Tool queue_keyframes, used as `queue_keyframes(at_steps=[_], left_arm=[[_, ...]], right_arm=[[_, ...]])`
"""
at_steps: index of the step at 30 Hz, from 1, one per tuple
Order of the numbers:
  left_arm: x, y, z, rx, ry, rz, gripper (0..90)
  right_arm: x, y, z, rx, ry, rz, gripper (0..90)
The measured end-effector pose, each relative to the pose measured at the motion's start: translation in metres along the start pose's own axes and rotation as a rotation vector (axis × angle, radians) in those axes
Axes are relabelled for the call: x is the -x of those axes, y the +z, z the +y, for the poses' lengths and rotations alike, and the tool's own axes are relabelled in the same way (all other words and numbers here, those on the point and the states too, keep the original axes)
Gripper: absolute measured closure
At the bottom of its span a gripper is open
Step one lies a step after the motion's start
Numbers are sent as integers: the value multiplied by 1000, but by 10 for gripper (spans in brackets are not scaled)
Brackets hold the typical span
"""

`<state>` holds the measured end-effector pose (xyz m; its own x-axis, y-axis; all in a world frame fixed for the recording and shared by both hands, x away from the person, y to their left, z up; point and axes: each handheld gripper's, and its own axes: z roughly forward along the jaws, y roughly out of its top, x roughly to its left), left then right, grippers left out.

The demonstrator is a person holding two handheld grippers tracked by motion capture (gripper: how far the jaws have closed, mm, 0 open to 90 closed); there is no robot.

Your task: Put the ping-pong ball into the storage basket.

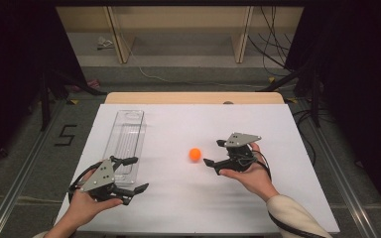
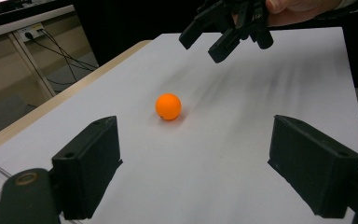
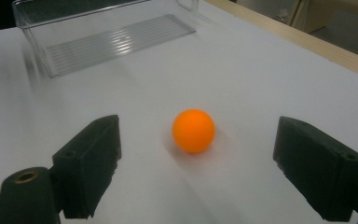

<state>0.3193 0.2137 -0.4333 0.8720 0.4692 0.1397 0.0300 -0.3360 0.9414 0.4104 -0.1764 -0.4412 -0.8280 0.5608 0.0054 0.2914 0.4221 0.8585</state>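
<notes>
Two tools are in your hands over the white table [image 1: 278, 198], and both have their jaws spread wide with nothing between them. Your left tool [image 1: 129, 174] sits at the lower left of the high view, right beside the near end of the clear plastic tray [image 1: 127, 134]. Your right tool [image 1: 214, 152] is right of centre in that view, its jaws pointing toward the left of the frame at the orange ball [image 1: 194, 154].

That ball rests on the table near the middle of the high view, just beside the tips of your right tool and apart from them. Being round, it has no long axis and points nowhere. In the right gripper view the ball [image 3: 193, 130] lies ahead, between the lines of the two jaws, untouched, with the tray [image 3: 107, 35] across the upper left of the frame. In the left gripper view the ball [image 2: 168, 106] lies farther off, left of centre, and your right tool [image 2: 205, 43] hangs at the top.

The tray's long axis runs from the near side of the table toward the far edge, at the left of the high view.
</notes>
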Motion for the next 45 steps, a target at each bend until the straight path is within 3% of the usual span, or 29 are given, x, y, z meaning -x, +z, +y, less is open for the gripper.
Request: queue_keyframes(at_steps=[20, 45], left_arm=[[1, 0, 0, 2, 0, -3, 160], [1, 0, 1, 5, 1, -7, 161]], right_arm=[[2, 57, 3, -87, -15, 29, 161], [7, 91, -3, -155, -8, 30, 192]])
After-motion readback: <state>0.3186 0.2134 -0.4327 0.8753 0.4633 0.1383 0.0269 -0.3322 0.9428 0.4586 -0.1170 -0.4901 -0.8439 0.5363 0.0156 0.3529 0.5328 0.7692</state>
